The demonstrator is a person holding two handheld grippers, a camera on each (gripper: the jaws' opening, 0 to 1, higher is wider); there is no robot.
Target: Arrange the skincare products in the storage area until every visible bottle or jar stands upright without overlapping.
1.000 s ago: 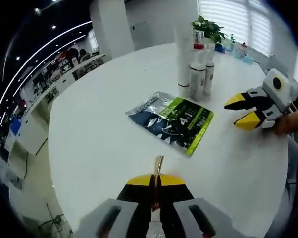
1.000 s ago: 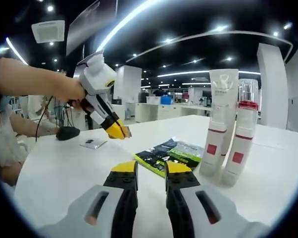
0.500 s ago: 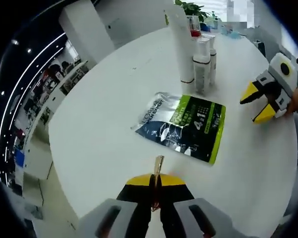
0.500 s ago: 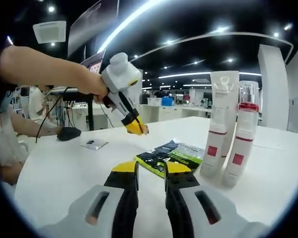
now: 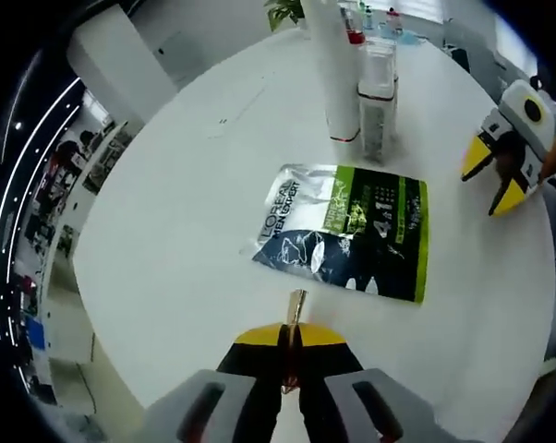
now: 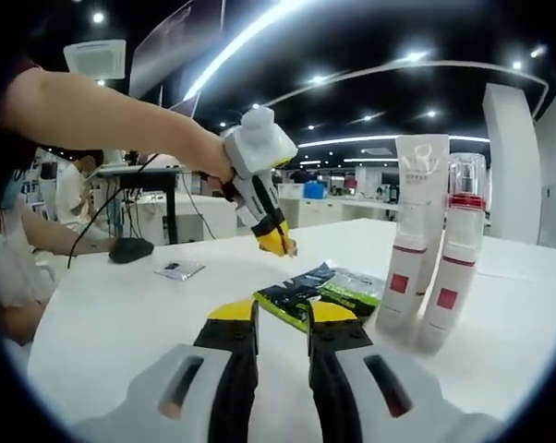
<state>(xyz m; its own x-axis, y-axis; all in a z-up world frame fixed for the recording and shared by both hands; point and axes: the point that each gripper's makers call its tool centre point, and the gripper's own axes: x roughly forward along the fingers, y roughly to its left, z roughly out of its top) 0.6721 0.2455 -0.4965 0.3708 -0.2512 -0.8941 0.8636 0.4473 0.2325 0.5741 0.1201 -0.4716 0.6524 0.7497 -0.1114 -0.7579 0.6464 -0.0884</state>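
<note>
Left gripper (image 5: pixel 289 334), clamped on a thin gold strip (image 5: pixel 296 305), hovers over the flat sachet (image 5: pixel 347 229); empty right gripper (image 6: pixel 280 323), slightly parted, could topple the tall tube (image 6: pixel 409 240).

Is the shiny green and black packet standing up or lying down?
Lying down. The shiny green and black packet rests flat on the round white table, printed side up.

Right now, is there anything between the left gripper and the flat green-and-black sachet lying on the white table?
Nothing visible: bare white table separates the left gripper from the flat green-and-black sachet.
</note>
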